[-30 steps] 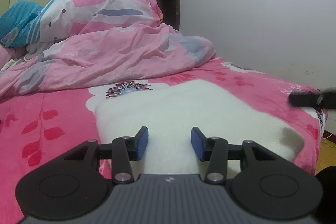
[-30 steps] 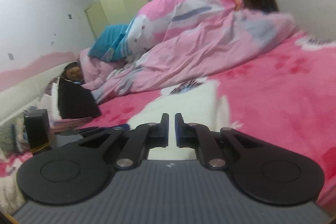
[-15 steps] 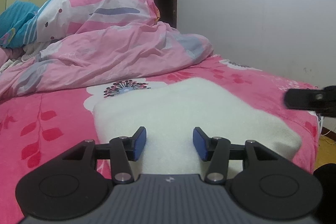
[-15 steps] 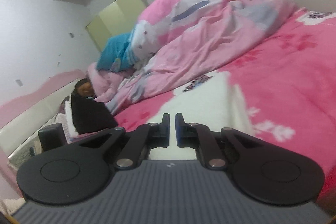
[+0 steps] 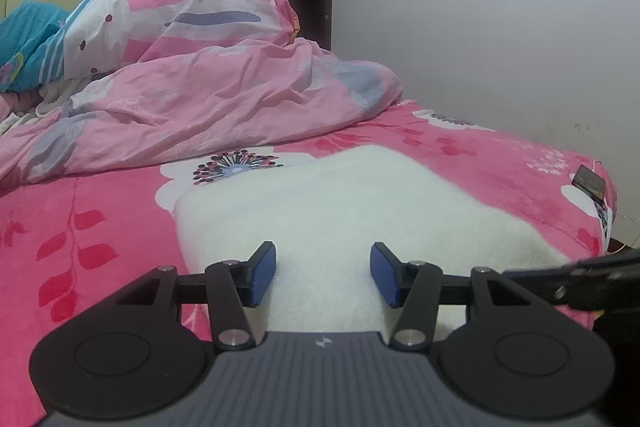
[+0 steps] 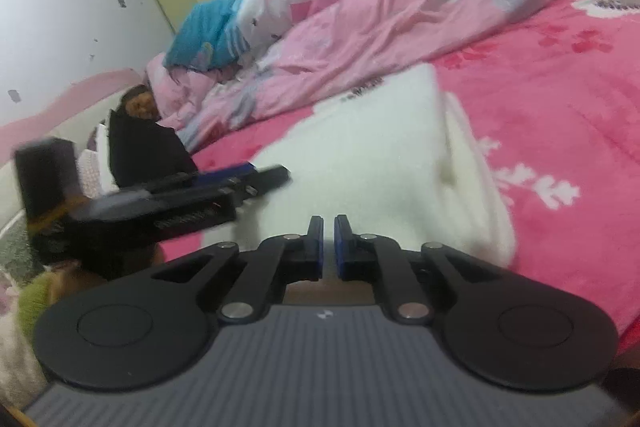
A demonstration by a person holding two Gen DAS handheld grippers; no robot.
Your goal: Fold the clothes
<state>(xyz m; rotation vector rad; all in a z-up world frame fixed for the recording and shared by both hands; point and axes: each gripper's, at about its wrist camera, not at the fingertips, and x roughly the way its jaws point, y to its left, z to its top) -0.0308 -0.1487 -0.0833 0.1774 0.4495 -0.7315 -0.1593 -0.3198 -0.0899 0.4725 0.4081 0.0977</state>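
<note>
A white fluffy garment (image 5: 352,203) lies folded flat on the pink flowered bed cover (image 5: 80,211). It also shows in the right wrist view (image 6: 380,163). My left gripper (image 5: 323,273) is open and empty, low over the garment's near edge. My right gripper (image 6: 329,245) is shut with nothing between its pads, at the garment's near right corner. The right gripper shows as a dark bar at the right edge of the left wrist view (image 5: 576,277). The left gripper shows blurred in the right wrist view (image 6: 256,179).
A crumpled pink duvet (image 5: 208,83) and a blue pillow (image 5: 28,39) are piled at the far end of the bed. A small dark object (image 5: 591,183) lies near the bed's right edge. Folded clothes, one black (image 6: 140,147), stack at the left.
My right gripper has dropped down and come closer to the garment's near right corner, staying shut. The left gripper has stayed open over the near edge, shifting slightly.
</note>
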